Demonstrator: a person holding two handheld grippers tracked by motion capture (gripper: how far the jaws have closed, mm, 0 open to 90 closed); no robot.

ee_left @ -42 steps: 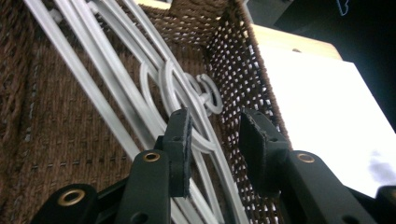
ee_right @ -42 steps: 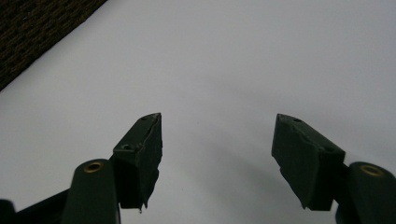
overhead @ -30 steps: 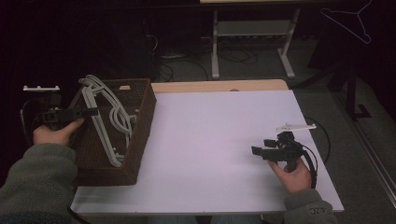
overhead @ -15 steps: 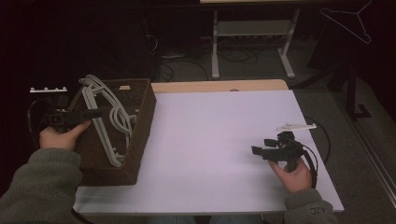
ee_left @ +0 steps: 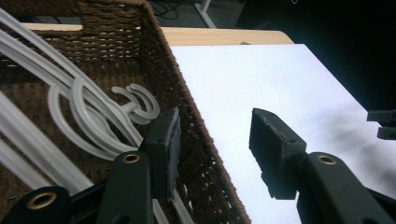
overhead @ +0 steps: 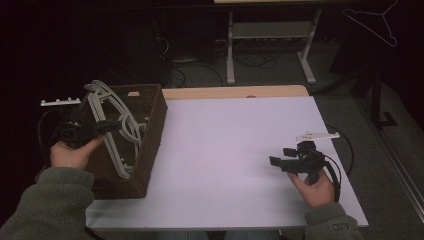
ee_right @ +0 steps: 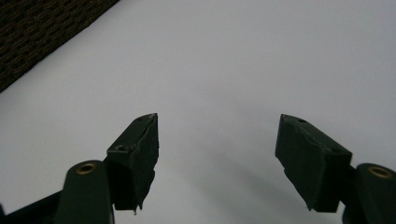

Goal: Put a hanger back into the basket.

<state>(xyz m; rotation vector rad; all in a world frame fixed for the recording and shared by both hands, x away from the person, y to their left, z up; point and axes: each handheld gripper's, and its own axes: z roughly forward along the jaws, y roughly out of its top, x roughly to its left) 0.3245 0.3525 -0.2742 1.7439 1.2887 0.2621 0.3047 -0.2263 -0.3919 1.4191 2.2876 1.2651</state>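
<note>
Your left gripper, jaws just opening with nothing between them, straddles the brown wicker basket's wall above pale grey plastic hangers; your right gripper gapes empty.

White plastic hangers sit bunched in a dark brown woven basket at the counter's left edge. They stand on edge, leaning, their top ends sticking above the rim. In the left gripper view their hooks curl against the basket's inner wall.
</note>
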